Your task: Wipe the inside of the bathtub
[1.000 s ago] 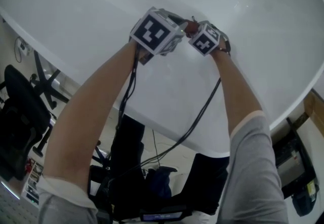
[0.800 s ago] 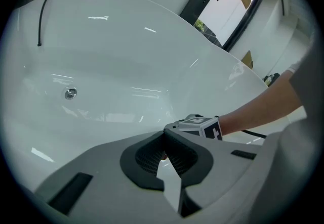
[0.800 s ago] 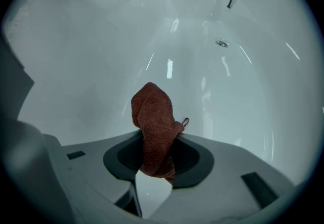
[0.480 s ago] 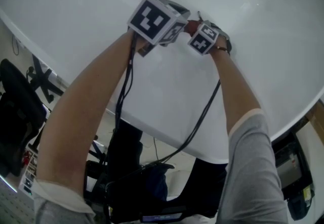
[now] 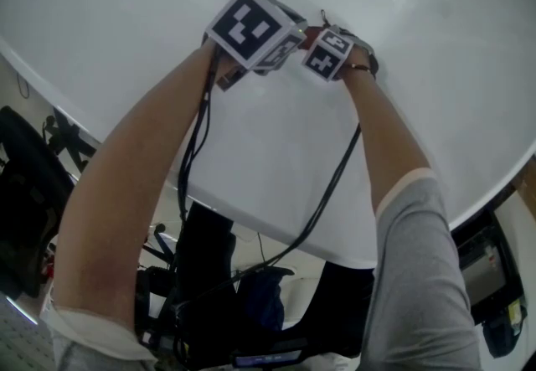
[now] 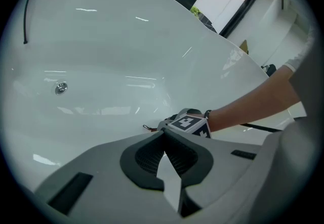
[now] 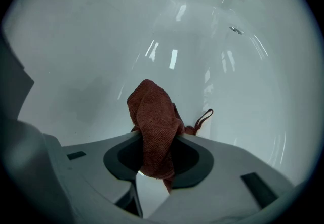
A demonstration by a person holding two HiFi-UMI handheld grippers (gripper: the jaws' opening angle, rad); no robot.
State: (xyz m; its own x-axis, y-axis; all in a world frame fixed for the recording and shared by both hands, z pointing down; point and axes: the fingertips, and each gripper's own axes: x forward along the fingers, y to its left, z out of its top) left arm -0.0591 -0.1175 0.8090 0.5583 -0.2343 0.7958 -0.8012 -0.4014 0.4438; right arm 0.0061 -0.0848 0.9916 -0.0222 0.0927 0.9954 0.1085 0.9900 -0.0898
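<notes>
A dark red cloth [image 7: 154,122] with a small hanging loop sticks out from between the jaws of my right gripper [image 7: 158,139], which is shut on it. The cloth's far end lies against the white inner wall of the bathtub [image 7: 91,41]. In the head view both grippers are side by side inside the tub: the left gripper [image 5: 251,26] with its big marker cube, the right gripper [image 5: 328,51] just beside it, a bit of red cloth [image 5: 312,32] showing between them. My left gripper [image 6: 163,134] is shut with nothing in it; it looks at the right gripper's cube [image 6: 190,123].
The tub's drain fitting [image 6: 61,87] sits on the far wall. The tub rim [image 5: 276,227] runs under my forearms. Cables hang from both grippers over the rim. An office chair [image 5: 33,193] and floor clutter stand outside the tub at left.
Both grippers have moved together a little farther into the tub, up and slightly left in the head view, carrying the cloth along the wall.
</notes>
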